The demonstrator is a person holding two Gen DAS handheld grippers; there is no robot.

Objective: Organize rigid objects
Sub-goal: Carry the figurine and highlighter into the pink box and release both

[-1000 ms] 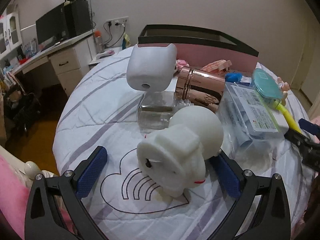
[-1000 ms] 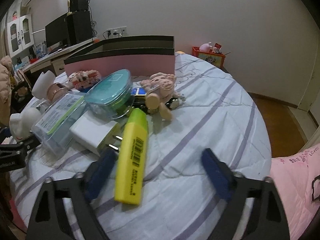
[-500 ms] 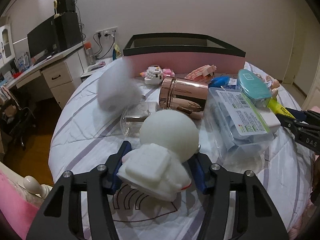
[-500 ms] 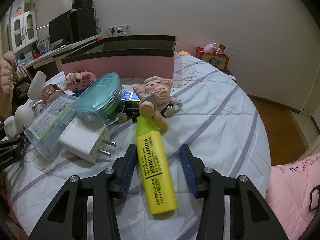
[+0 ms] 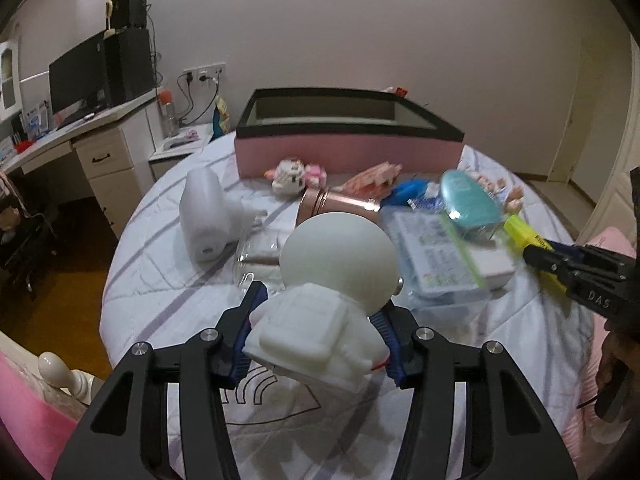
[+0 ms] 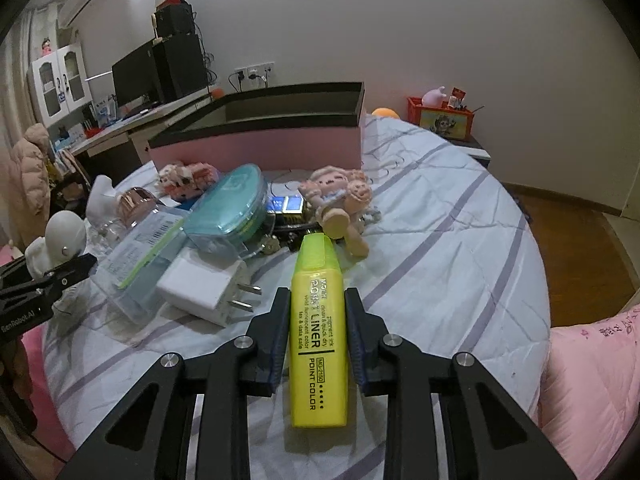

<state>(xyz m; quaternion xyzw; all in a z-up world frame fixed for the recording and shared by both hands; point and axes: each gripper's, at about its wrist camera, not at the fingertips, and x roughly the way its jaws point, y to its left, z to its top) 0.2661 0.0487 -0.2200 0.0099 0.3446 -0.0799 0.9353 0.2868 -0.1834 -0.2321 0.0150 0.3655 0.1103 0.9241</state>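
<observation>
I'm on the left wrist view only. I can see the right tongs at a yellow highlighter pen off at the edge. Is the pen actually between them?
Observer: Yes. The right tongs are closing with the yellow highlighter pen between them, both blue pads against its sides.
Operator: Is its label facing up?
Observer: Yes, black print reading POINT LINER faces up.
Operator: Anything close on that side that I can't make out?
Observer: A white plug-in charger block lies left of the pen, its two metal prongs pointing toward the pen but apart from it.
</observation>
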